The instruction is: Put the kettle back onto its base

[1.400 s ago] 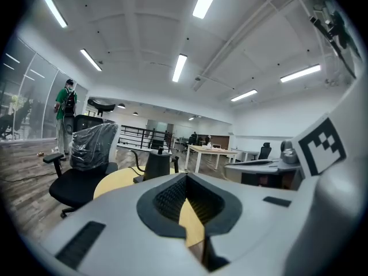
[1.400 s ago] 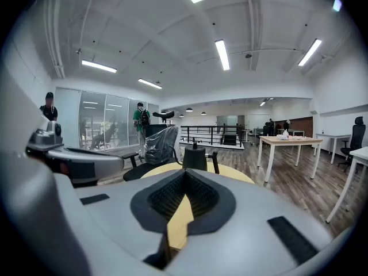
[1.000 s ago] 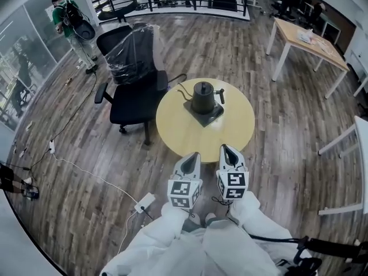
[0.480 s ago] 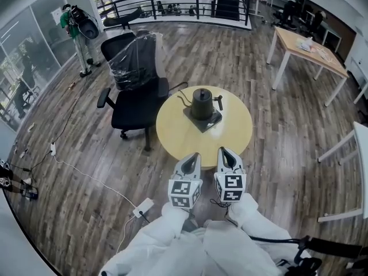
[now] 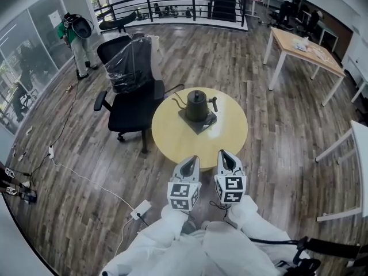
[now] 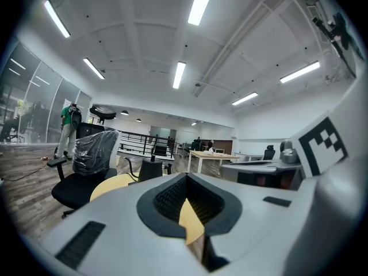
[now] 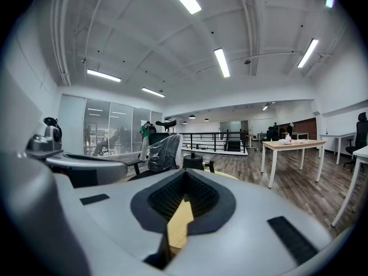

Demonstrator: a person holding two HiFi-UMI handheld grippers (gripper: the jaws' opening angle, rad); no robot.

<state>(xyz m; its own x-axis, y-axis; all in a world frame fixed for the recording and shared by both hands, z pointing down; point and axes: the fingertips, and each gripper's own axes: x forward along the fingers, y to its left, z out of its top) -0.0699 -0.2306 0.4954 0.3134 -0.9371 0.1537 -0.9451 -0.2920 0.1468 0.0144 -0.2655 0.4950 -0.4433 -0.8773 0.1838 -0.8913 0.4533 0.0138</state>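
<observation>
A black gooseneck kettle (image 5: 196, 105) stands on its dark square base (image 5: 200, 121) in the middle of a round yellow table (image 5: 172, 137). The kettle (image 6: 152, 168) shows small beyond the left jaws, and its top (image 7: 193, 161) peeks over the right ones. My left gripper (image 5: 190, 163) and right gripper (image 5: 225, 156) hang side by side at the table's near edge, well short of the kettle. Both are shut with nothing between the jaws.
A black office chair (image 5: 131, 85) wrapped in plastic stands against the table's left side. A wooden desk (image 5: 305, 48) is at the far right, a white table edge (image 5: 359, 154) at the right. Cables and a power strip (image 5: 140, 209) lie on the floor. A person (image 5: 72, 36) stands far left.
The table and kettle sit slightly farther up and left in the head view. Both grippers keep their places side by side and stay shut.
</observation>
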